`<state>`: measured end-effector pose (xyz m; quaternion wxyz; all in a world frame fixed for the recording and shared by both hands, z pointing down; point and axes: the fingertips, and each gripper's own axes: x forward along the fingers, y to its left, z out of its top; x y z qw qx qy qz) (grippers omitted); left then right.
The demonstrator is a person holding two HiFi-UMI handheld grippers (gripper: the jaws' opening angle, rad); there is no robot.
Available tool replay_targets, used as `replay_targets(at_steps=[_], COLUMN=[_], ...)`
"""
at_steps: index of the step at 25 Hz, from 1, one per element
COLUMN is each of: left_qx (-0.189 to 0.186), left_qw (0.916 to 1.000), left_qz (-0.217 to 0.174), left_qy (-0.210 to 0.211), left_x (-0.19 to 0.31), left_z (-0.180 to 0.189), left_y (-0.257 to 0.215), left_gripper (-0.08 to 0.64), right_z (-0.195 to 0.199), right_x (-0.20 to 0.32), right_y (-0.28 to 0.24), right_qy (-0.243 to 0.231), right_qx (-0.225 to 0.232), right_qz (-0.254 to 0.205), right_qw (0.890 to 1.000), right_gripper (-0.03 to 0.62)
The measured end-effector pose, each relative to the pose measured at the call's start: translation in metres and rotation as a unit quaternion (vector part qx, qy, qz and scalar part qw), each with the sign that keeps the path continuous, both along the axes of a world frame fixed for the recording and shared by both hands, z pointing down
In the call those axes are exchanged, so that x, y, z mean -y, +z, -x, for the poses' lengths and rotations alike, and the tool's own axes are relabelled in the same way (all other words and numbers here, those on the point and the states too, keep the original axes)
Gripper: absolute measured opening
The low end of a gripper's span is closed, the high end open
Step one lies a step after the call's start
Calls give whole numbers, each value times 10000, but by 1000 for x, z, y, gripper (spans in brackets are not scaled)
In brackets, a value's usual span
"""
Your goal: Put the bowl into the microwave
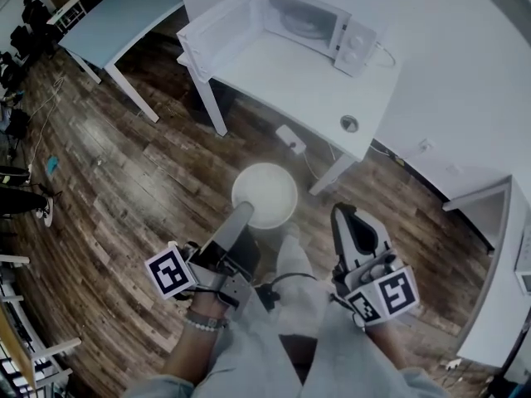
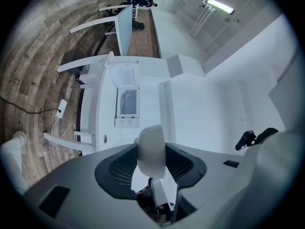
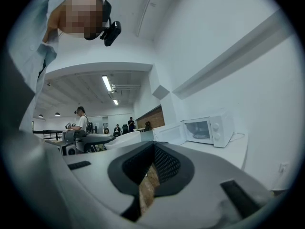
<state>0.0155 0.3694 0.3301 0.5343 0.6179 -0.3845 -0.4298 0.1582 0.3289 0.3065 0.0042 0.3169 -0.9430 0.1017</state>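
Note:
The white bowl [image 1: 264, 195] hangs over the wooden floor in front of me, mouth up. My left gripper [image 1: 246, 214] is shut on its near rim; in the left gripper view the bowl's wall [image 2: 151, 151] stands edge-on between the jaws. My right gripper [image 1: 344, 215] floats to the bowl's right, shut and holding nothing, apart from the bowl. The white microwave [image 1: 307, 19] stands on the white table [image 1: 290, 81] ahead, with its door [image 1: 217, 31] swung open to the left. The right gripper view shows the microwave [image 3: 209, 128] and the bowl [image 3: 125, 140].
The table has a round cable hole [image 1: 349, 123] near its right corner. A white power adapter [image 1: 290, 139] and cord lie on the floor under the table's edge. A pale blue table [image 1: 124, 15] stands at back left. A white cabinet [image 1: 498, 264] stands at right.

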Motion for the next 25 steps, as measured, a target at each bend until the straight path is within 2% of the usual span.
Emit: replay_targets(at_steps=[25], left_qx=[-42], left_qw=[9965], left_qz=[-174], left_qy=[-820], left_x=[179], left_z=[36], left_y=[-17], left_gripper=[176], right_z=[46], right_x=[206], right_y=[-6], right_qy=[-810], right_qx=[65], right_qz=[-77], right_qw=[9967], right_gripper=[-3])
